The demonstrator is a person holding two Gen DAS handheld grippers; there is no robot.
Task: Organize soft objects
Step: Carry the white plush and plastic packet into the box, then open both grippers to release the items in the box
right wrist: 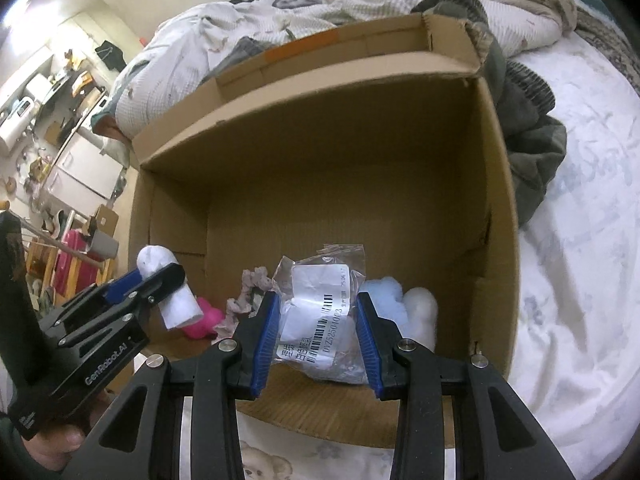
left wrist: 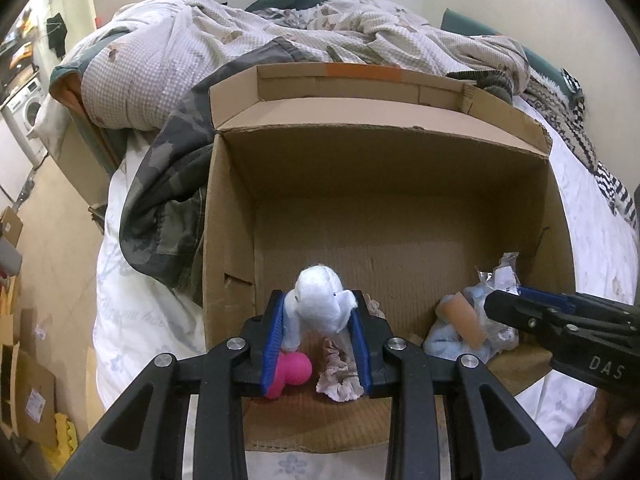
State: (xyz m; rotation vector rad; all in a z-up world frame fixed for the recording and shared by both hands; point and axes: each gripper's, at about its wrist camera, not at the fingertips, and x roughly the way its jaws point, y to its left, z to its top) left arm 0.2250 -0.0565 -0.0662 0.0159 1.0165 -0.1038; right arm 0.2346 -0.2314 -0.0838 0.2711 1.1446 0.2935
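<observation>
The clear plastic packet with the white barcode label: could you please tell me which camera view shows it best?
The right wrist view: the clear plastic packet with the white barcode label sits centred between the right gripper pads, label readable. The left wrist view shows only its crumpled top.

Soft, even indoor light, w/ a warm cast. Box interior dim, shadow deepest at 12 o'clock wall. Strong fisheye bend and black vignette at corners. Centre sharp; edges at 9 o'clock blurry, slightly washed.

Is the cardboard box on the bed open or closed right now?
Open. The cardboard box has its top flaps folded back, so its inside floor shows, with a pink toy lying on it.
</observation>
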